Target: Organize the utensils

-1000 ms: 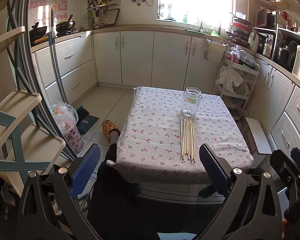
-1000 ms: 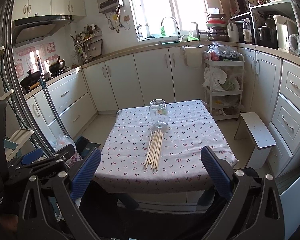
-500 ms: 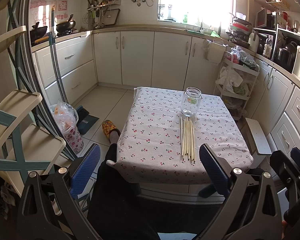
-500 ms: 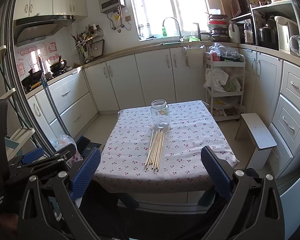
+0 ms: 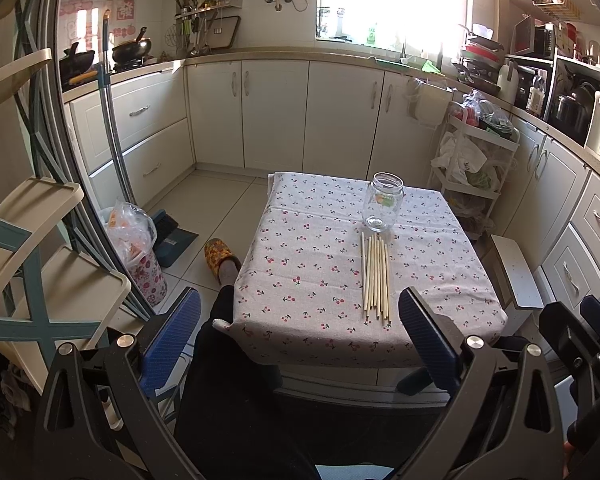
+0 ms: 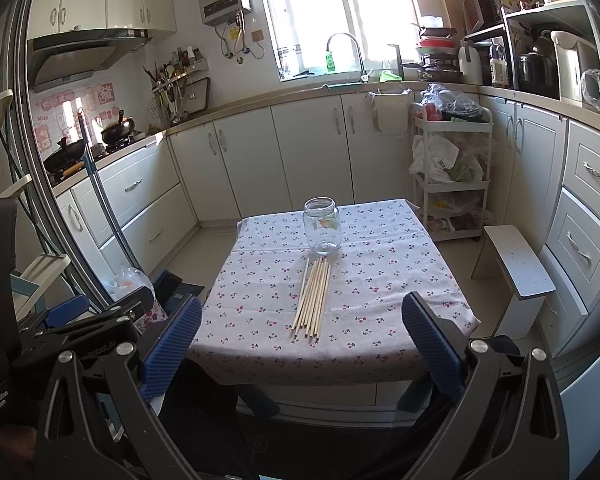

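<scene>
Two grippers are hanging back from the near edge of the worktop (image 5: 300,264), which is sitting low and square in the kitchen under a cherry-print cloth, and neither is reaching over it yet. Both the left gripper (image 5: 300,320) and the right gripper (image 6: 300,324) are holding their jaws spread wide with nothing between the blue pads, which reads as readiness for a first pick. Lying flat on the cloth is a bundle of wooden chopsticks (image 5: 375,276), side by side, running from near the front edge toward the middle, their far tips just short of the glass jar (image 5: 383,207). That jar is standing upright and uncapped toward the far edge, right of centre, apparently empty, so it is probably waiting as the holder for the sticks. Nothing on the cloth is blocking the way to either. Around the worktop, a white stool (image 6: 516,268) is standing just off the right edge, a storage trolley (image 6: 450,168) is beyond the far right corner, and the person's slippered foot (image 5: 220,258) is resting by the left edge.
</scene>
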